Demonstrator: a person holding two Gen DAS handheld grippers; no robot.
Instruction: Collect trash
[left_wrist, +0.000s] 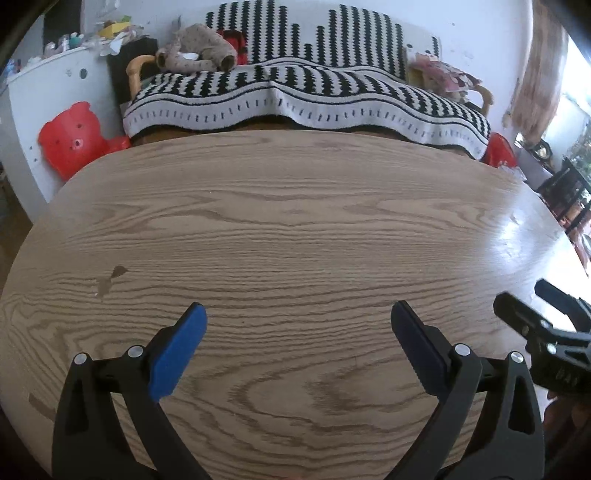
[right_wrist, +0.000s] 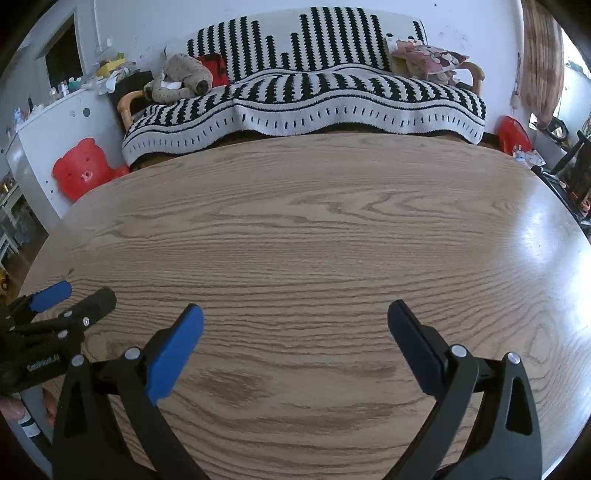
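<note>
No trash shows on the wooden table (left_wrist: 295, 229) in either view. My left gripper (left_wrist: 298, 314) is open and empty, low over the near part of the table. My right gripper (right_wrist: 295, 314) is open and empty too, beside it over the same table (right_wrist: 314, 240). The right gripper also shows at the right edge of the left wrist view (left_wrist: 532, 306). The left gripper also shows at the left edge of the right wrist view (right_wrist: 81, 291).
A sofa with a black-and-white striped blanket (left_wrist: 303, 92) stands behind the table, with a plush toy (left_wrist: 199, 48) and a cushion (left_wrist: 443, 74) on it. A red bear-shaped stool (left_wrist: 74, 136) leans by a white cabinet (left_wrist: 44, 92) at the left. A small chipped spot (left_wrist: 110, 278) marks the tabletop.
</note>
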